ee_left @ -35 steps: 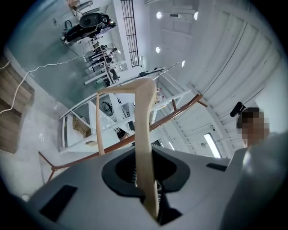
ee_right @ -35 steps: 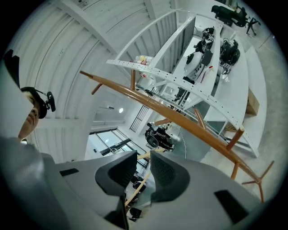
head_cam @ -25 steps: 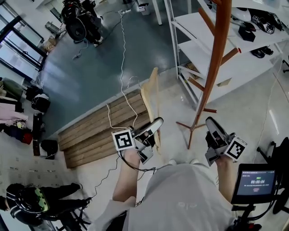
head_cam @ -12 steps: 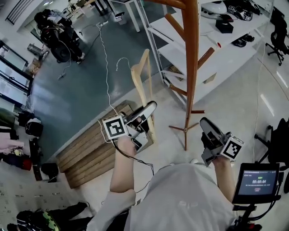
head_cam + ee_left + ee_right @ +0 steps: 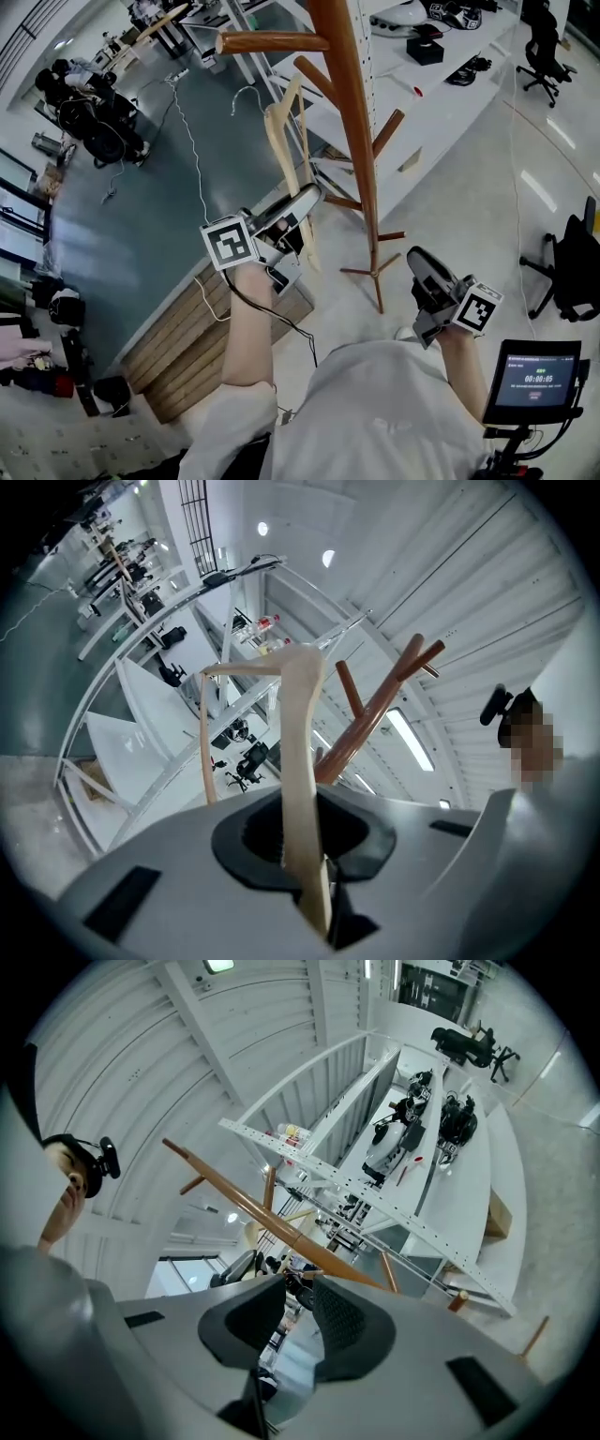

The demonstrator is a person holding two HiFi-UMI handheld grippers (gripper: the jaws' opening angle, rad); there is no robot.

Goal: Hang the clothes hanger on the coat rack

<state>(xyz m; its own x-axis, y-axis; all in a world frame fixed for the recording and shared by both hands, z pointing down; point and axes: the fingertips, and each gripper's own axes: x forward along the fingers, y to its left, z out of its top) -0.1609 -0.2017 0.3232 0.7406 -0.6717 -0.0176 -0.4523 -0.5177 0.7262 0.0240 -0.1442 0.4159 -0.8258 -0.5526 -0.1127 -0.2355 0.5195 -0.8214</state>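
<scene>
The left gripper (image 5: 302, 841) is clamped on one arm of the pale wooden clothes hanger (image 5: 284, 141), and a short end pokes out below the jaws. The hanger stands almost on end: its long axis runs from the jaws up towards the pegs of the brown coat rack (image 5: 349, 131). Its wire hook (image 5: 244, 93) sticks out to the picture's left, away from the trunk. It hangs on no peg, just beside the trunk and under the lowest long peg.

The right gripper (image 5: 298, 1312) is held low with its jaws a little apart and nothing between them.

A small screen (image 5: 534, 379) shows 00:00:05 (the finer print is unreadable).
</scene>
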